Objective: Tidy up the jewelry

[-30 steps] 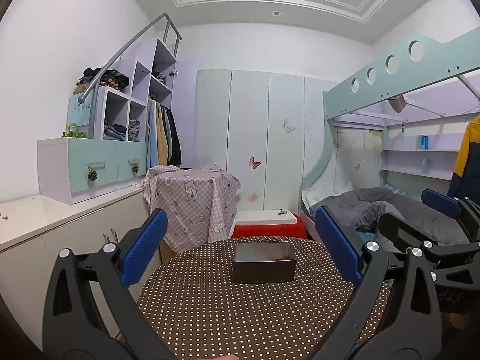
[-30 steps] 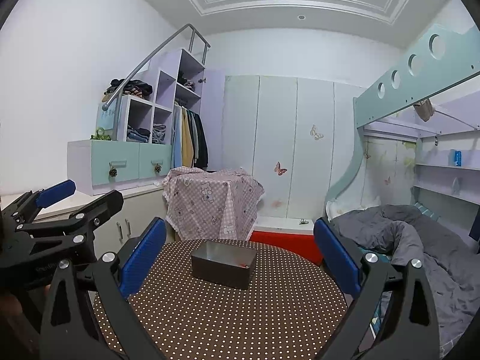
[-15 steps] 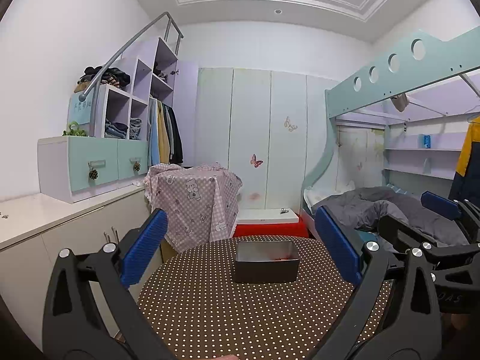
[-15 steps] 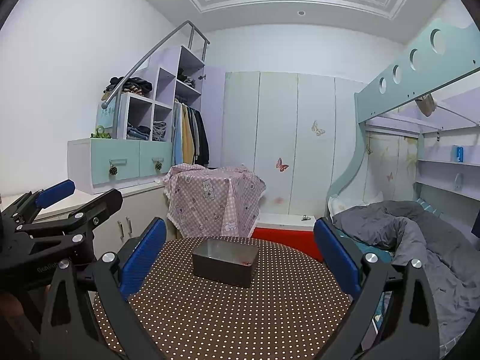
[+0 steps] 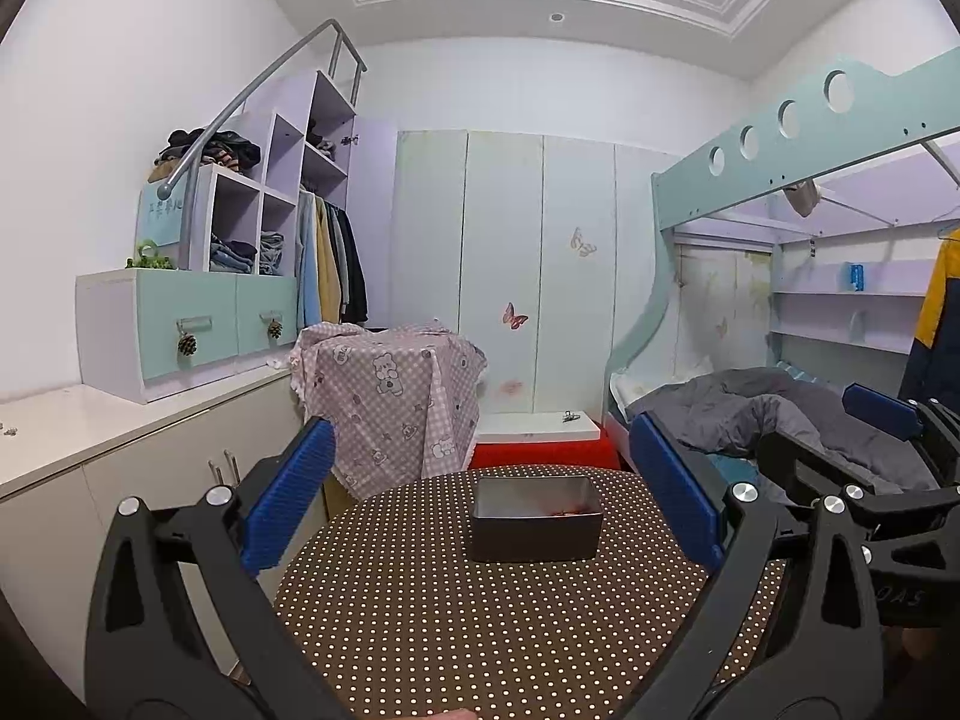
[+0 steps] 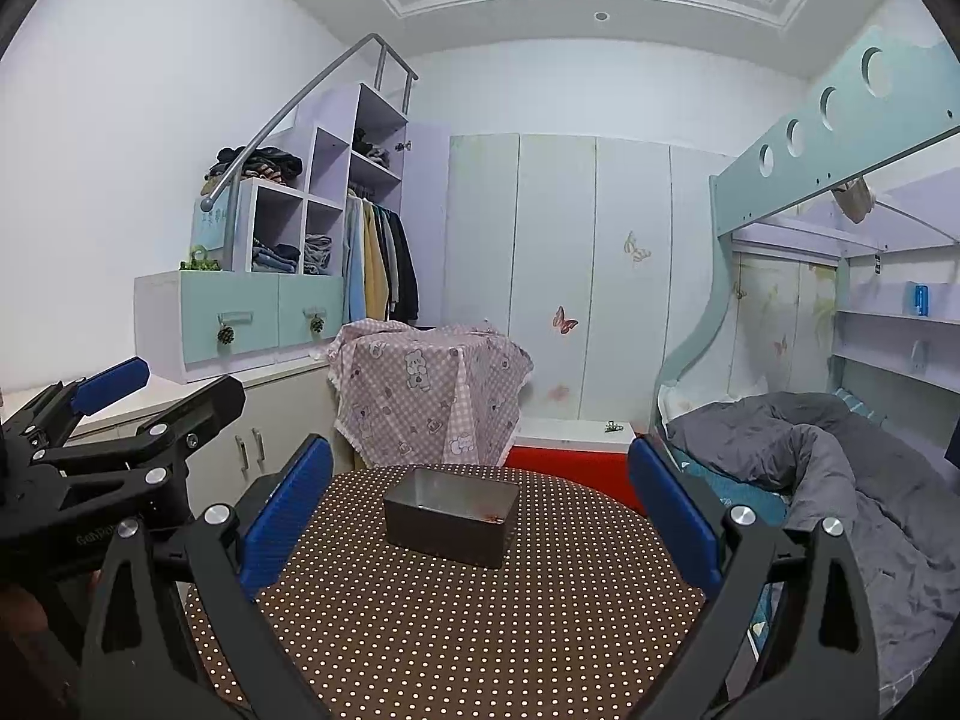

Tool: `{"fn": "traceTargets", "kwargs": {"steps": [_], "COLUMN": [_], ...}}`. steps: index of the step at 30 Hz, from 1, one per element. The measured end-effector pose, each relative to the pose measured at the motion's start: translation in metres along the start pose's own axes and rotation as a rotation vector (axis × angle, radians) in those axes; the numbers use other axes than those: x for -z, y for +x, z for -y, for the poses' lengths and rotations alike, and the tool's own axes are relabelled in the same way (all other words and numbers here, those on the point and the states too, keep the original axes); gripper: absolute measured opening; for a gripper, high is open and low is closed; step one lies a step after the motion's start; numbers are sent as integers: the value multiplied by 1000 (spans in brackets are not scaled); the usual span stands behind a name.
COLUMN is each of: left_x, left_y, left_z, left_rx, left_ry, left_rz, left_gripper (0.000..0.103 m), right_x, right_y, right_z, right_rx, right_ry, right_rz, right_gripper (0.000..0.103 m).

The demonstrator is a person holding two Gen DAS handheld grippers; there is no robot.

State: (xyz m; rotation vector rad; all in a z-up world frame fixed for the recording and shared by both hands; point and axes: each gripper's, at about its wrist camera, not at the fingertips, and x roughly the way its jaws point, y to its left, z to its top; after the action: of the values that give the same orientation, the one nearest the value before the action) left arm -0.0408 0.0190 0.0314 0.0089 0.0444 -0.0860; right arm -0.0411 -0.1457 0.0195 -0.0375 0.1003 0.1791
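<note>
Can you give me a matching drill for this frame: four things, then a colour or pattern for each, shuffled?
Things:
1. table
2. box
3. blanket
4. cloth

Colour or pattern:
A. pink check with bears
B. brown with white dots
C. plain grey, rumpled
D. dark sides, metal inside

Pairs: 1-B, 2-D, 3-C, 4-A

The box sits on the table, ahead of both open tongs, left and right.
</note>
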Motion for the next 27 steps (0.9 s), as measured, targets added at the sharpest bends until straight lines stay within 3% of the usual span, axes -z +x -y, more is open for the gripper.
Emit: {"fn": "traceTargets", "kwargs": {"steps": [27], "left_x": [3], "left_y": [-1], "left_z": [-1], "left_rx": [-3], "left_ry": [9], "left_rz": [3], "left_gripper": [97], "right_x": [3], "right_y": [2], "right_z": [-4], "right_rx": [3], "right_ry": [18], "right_rz": [-15], "right_gripper": [95]}}
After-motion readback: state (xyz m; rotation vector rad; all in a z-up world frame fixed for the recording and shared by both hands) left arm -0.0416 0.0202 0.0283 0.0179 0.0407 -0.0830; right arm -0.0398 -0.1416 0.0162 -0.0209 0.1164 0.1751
